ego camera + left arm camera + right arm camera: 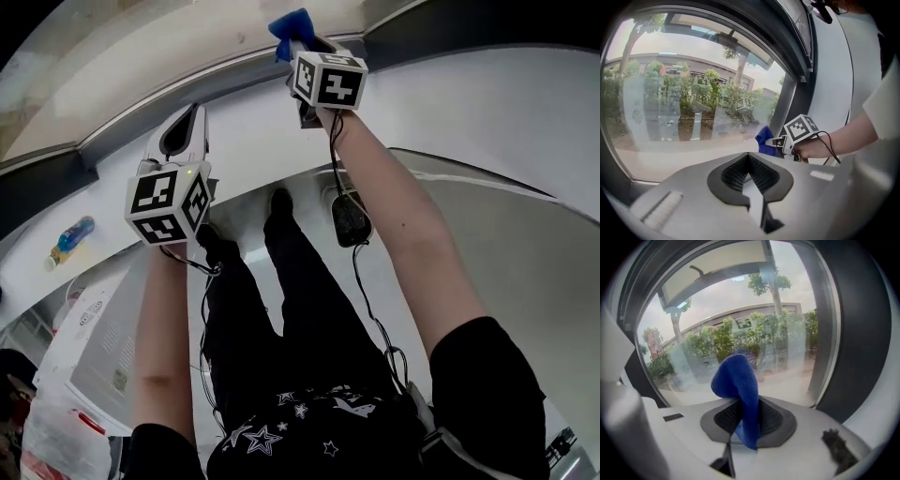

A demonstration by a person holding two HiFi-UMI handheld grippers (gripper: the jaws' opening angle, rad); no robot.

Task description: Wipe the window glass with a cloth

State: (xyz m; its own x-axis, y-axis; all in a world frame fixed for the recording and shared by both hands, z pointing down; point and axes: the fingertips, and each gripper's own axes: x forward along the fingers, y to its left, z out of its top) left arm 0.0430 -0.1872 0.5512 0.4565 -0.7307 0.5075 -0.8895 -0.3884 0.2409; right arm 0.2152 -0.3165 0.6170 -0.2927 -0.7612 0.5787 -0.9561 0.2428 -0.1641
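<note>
Right gripper view: my right claw (746,417) is clamped on the blue cloth (737,378). The ribbed dark pads pinch its middle, so a rounded fold stands ahead of the tips and a thin tail hangs back below them. It looks soft, light and fuzzy, and I judge it will flop and bunch rather than push flat. A grip nearer the fold should therefore press more of it on the pane. The window glass (740,319) lies straight ahead, hard, smooth and hazy in patches. Its dark frame (855,348) stands just to my right. I cannot tell whether cloth and glass touch. My left claw (749,161) has its jaws together on nothing and faces the same pane.
</note>
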